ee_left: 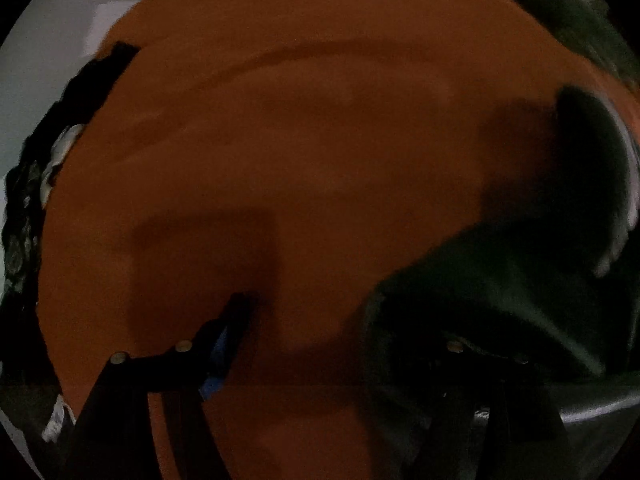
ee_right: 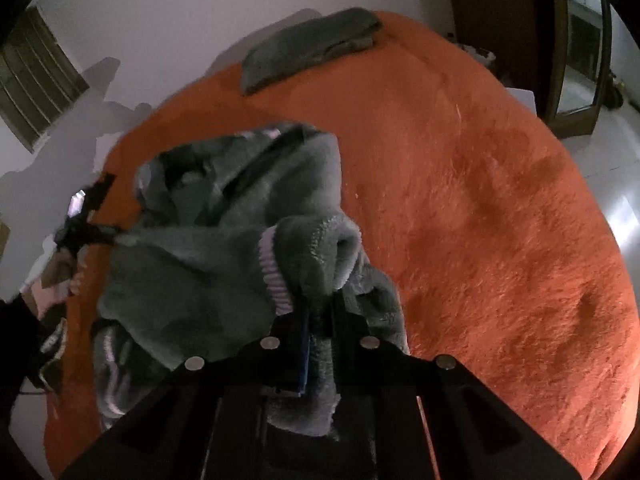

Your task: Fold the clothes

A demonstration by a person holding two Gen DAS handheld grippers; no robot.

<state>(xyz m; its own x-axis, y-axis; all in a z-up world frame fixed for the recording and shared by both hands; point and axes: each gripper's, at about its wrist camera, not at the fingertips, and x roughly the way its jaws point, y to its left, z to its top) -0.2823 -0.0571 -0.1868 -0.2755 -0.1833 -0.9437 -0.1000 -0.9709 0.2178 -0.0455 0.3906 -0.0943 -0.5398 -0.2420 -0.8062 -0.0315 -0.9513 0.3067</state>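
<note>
Starting at the left of the right wrist view, I can just make out my left gripper (ee_right: 86, 216) at the far left edge of the orange fleece blanket (ee_right: 480, 220), close by the grey fleece garment (ee_right: 224, 248), though too small there to read its jaws. Its own camera settles that: the left finger (ee_left: 232, 320) stands well away from the right one, which is lost in dark cloth, so the jaws are spread wide and I judge they hold nothing, with bare orange between them. From that gripper the garment lies to the right and low, a dark rumpled mass (ee_left: 500, 280) crowding its right side. Moving across, the garment sits crumpled in the middle-left of the blanket, its long axis running roughly from the left gripper's side down toward me. Right at the bottom centre my right gripper (ee_right: 320, 312) is clamped tight on a rolled fold of it beside the pale ribbed cuff (ee_right: 274, 272). So the right hand already has its end; the left one is the free one and must go rightward to find cloth. Further back, a folded grey item (ee_right: 312, 46) lies at the blanket's far edge, well apart, and off to the right there is only open blanket.
</note>
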